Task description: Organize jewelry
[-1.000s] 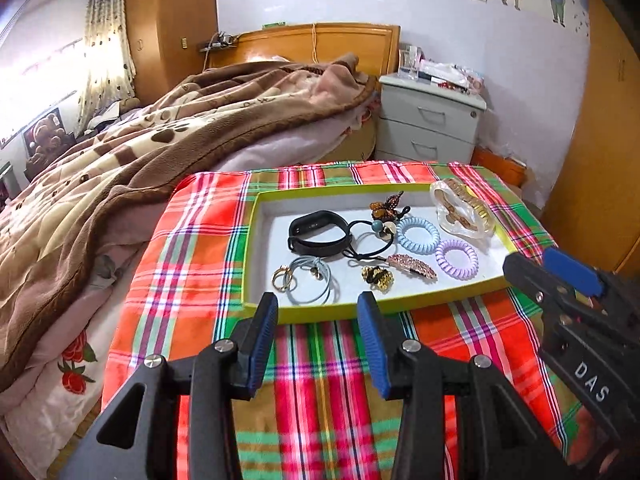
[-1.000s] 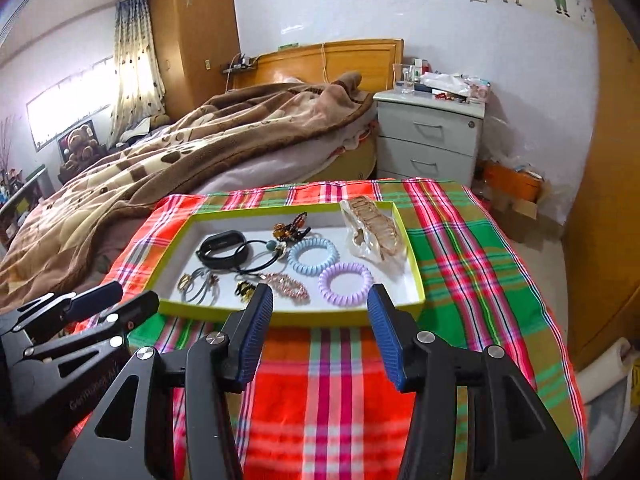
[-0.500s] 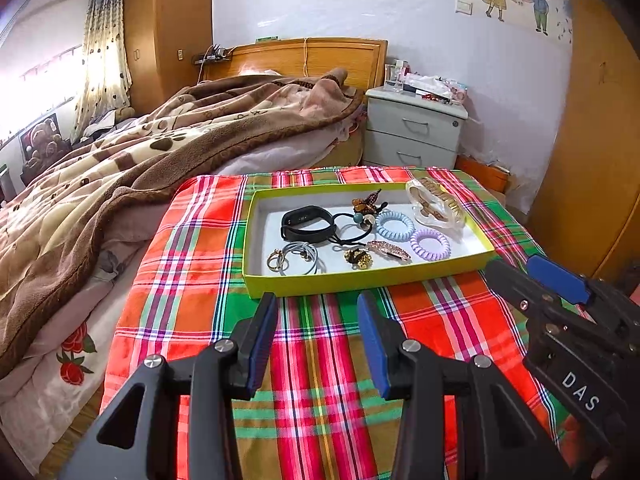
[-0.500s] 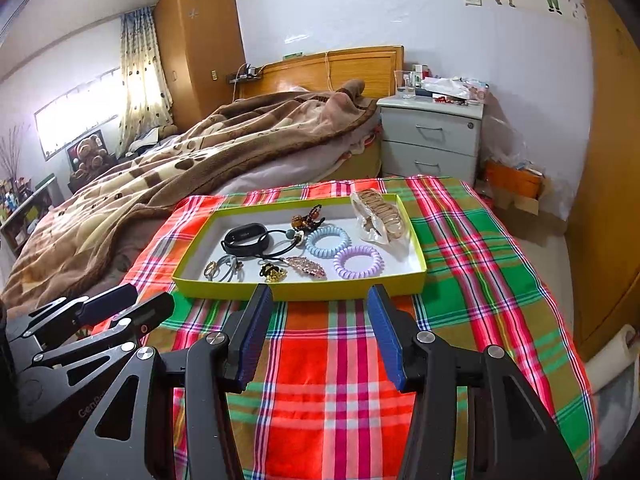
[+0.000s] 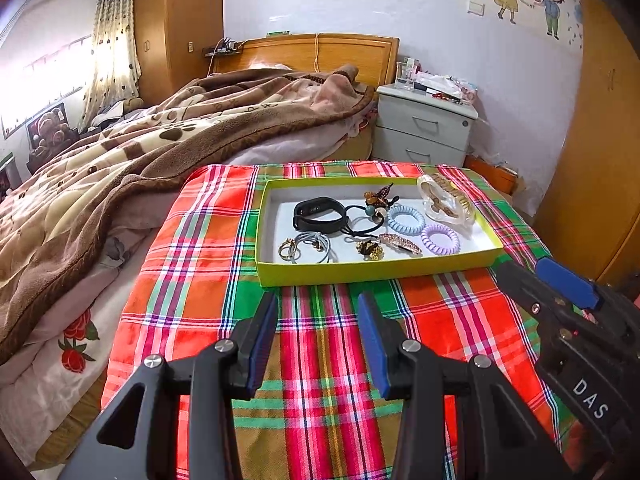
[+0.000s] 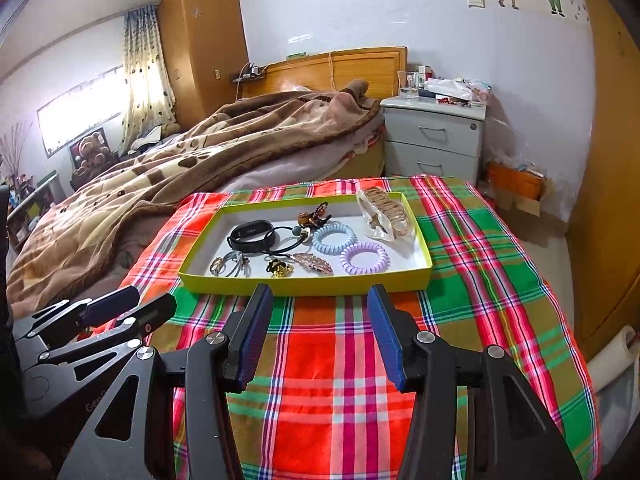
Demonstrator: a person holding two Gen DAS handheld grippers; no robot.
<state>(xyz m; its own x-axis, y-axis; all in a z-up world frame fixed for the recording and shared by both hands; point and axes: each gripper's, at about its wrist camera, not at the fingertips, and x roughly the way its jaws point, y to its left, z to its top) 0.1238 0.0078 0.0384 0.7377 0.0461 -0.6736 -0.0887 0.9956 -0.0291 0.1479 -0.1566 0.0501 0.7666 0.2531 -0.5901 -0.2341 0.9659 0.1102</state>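
both grippers pulled back vs 1 s ago; tray (image 5: 372,272) now farther off. left gripper (image 5: 318,340) & right gripper (image 6: 320,332) jaws wide open, empty. all jewelry lies in tray, fits done or pre-sort.

One tray (image 5: 372,272), nine pieces inside

Two spiral hair ties (image 5: 406,218), one black wristband (image 5: 318,214), three elastic ties (image 5: 314,244), three hair clips (image 5: 442,200).

White letters "DAS" stand on the right gripper (image 5: 568,292). Partial letters on the left gripper (image 6: 132,306) are unreadable.
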